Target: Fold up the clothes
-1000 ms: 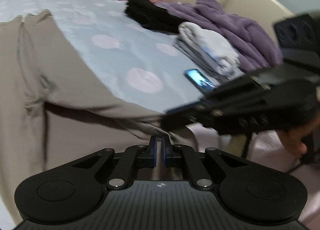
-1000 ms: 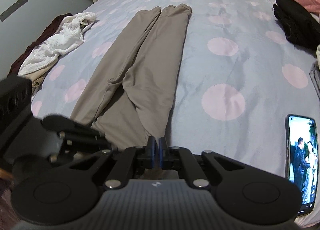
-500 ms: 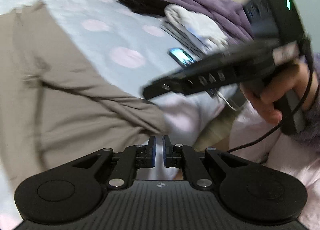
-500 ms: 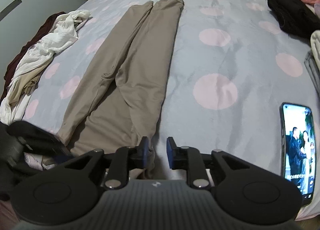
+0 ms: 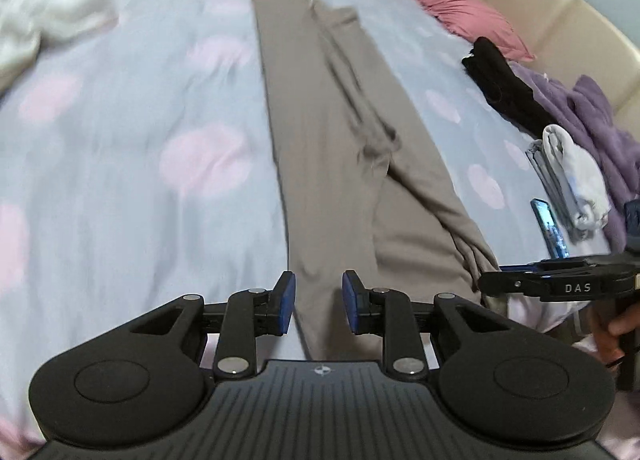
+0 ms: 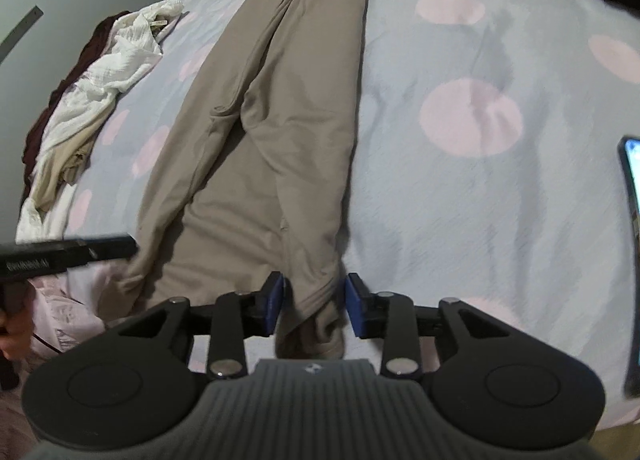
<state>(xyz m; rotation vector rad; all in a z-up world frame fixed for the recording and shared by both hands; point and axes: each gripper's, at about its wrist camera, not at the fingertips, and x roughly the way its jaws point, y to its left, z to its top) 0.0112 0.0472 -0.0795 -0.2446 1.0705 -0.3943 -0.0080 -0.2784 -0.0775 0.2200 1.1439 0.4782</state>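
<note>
Taupe trousers [image 5: 332, 148] lie lengthwise on the polka-dot bed [image 5: 120, 180], legs side by side, waist end at the near edge. My left gripper [image 5: 318, 302] is open with its blue pads on either side of the trousers' left waist edge. My right gripper [image 6: 314, 302] is open with the trousers' [image 6: 288, 132] right waist corner between its pads. The right gripper also shows at the right edge of the left wrist view [image 5: 560, 286], and the left gripper at the left edge of the right wrist view [image 6: 60, 252].
A white garment pile [image 6: 100, 100] lies at the bed's left side. A phone [image 6: 632, 220] lies to the right of the trousers. Folded grey-white clothes [image 5: 568, 176], black clothes [image 5: 500, 84], a purple robe [image 5: 600, 120] and a pink pillow [image 5: 460, 12] lie along the right side.
Both grippers have opened from shut. The left gripper has swung left, from the waist's right part to its left edge. The right gripper has moved forward over the right waist corner.
</note>
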